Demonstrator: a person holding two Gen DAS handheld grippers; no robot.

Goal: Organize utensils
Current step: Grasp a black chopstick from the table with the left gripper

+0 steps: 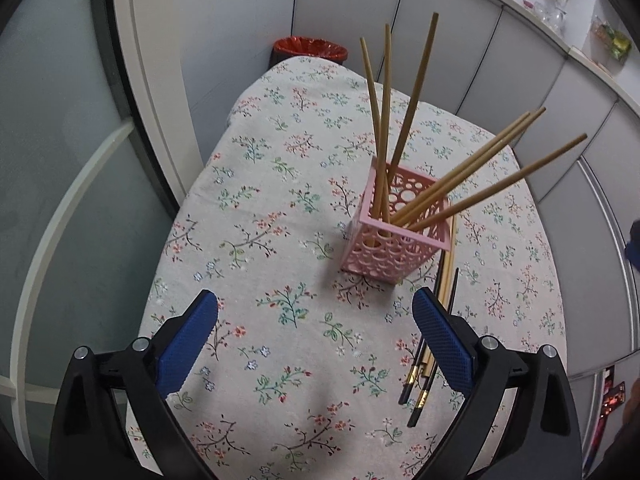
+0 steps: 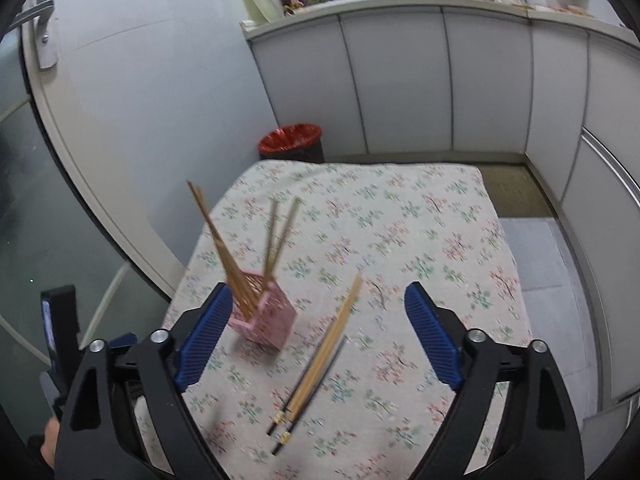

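Wide-open, empty left hand-held gripper [image 1: 316, 332] and right hand-held gripper [image 2: 318, 332] flank loose chopsticks [image 2: 316, 364] at the pink holder's [image 1: 394, 240] five o'clock: light, stiff, slippery; best pinched mid-shaft.

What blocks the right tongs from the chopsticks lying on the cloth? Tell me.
Nothing visible does. The right tongs hang open above the loose chopsticks, which lie flat on the floral tablecloth with bare cloth around them. The pink holder stands beside them to the left, not across the path.

No readable text, no labels, brands, numbers or signs legible in either view
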